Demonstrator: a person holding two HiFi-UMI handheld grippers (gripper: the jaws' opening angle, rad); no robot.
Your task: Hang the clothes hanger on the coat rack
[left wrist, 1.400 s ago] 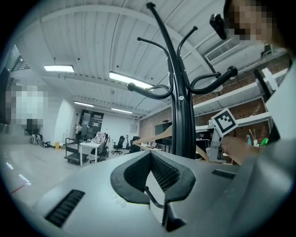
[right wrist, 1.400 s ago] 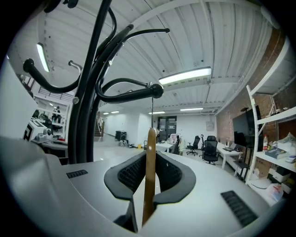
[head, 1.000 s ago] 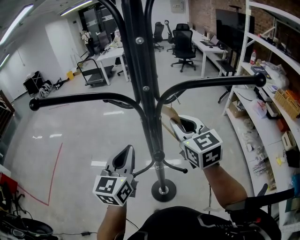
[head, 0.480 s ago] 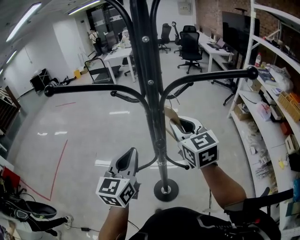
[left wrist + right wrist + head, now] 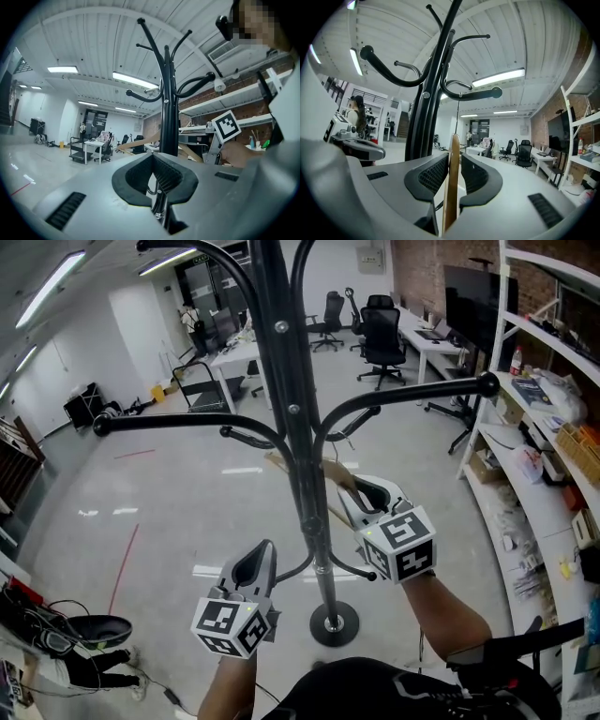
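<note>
Nearest the person, just left of the pole of the tall black metal coat rack [image 5: 292, 409], the left gripper [image 5: 263, 546] points up with its ribbed black pads clenched on each other and nothing between them; its own view shows only the rack [image 5: 165, 93] beyond the tips. Just right of the pole and a little higher, the right gripper [image 5: 348, 487] is clamped on the flat pale wooden clothes hanger [image 5: 336, 474], which stands edge-on between the pads in the right gripper view [image 5: 451, 187]. From there the hanger runs across behind the pole, and its far end shows on the pole's left side. A thin wire line rises from its top edge towards the curved ball-tipped arm [image 5: 422, 399] that springs from the pole's right (probably the hook, though I cannot tell whether it is over the arm yet). The hanger looks light and stiff, and its smooth wood could swivel in a two-pad pinch. A hold on the flat shoulder close to the neck, as here, should keep the hook from swinging while it is lifted over an arm; the closed left gripper could steady the far end. The rack's thin pole on a small round foot may rock if knocked. Farther off, beyond the pole, lies a pale glossy floor [image 5: 169, 512] with black office chairs [image 5: 380, 334] at white desks. Well to the pole's right stands cluttered white shelving [image 5: 544, 427].
</note>
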